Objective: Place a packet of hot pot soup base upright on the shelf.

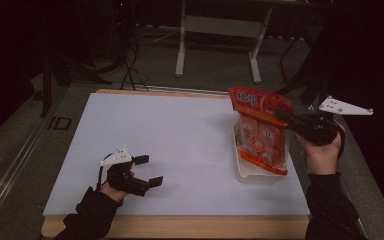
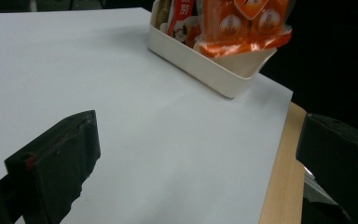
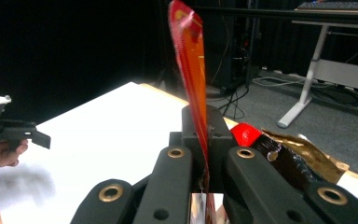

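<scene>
Pinching the orange snack bag [image 1: 262,131] above the white bin [image 1: 245,172], the right tool [image 1: 286,118] grips its top edge.

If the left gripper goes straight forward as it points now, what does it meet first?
Probably the white tray holding the orange snack bag; bare table lies between, though depth is unclear.

Tray [image 1: 244,175]: its far part was hidden behind the orange bag [image 1: 263,137].
Bag print: too small to read.
Far room: dark.
</scene>
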### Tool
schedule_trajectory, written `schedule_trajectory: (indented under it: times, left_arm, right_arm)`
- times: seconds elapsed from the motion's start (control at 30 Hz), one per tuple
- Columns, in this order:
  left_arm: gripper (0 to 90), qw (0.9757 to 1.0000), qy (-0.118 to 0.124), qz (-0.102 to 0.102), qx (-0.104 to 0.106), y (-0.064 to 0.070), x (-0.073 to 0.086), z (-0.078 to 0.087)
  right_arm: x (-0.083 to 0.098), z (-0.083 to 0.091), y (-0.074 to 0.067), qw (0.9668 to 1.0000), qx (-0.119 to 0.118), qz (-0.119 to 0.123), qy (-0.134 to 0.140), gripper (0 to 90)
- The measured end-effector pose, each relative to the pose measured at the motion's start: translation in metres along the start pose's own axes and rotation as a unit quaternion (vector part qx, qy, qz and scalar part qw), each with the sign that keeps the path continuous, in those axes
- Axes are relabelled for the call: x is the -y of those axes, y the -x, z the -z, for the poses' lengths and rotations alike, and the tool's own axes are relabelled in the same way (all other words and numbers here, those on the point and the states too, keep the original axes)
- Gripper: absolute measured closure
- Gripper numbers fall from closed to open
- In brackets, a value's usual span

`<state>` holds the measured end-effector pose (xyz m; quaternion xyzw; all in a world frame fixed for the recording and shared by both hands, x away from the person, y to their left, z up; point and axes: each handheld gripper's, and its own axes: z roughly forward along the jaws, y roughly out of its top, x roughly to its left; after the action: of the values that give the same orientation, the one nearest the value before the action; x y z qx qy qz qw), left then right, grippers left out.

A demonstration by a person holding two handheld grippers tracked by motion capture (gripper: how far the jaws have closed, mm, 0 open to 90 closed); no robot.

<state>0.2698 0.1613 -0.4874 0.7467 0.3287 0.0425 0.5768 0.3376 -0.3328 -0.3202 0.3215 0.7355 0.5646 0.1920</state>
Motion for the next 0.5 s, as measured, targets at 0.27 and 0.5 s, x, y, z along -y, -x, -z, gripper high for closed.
schedule_trajectory:
  times: [0.27, 0.5]
  left_arm:
    - [0.0, 1.0, 0.0, 0.008, -0.002, -0.003, 0.005, -0.003]
    - [0.0, 0.9999, 0.001, 0.015, -0.003, -0.006, 0.008, -0.006]
  right_arm:
    - [0.015, -0.004, 0.008, 0.9998, -0.006, -0.019, -0.007, 90.0]
    - [0.029, -0.006, 0.014, 0.9993, 0.0, -0.034, -0.012, 90.0]
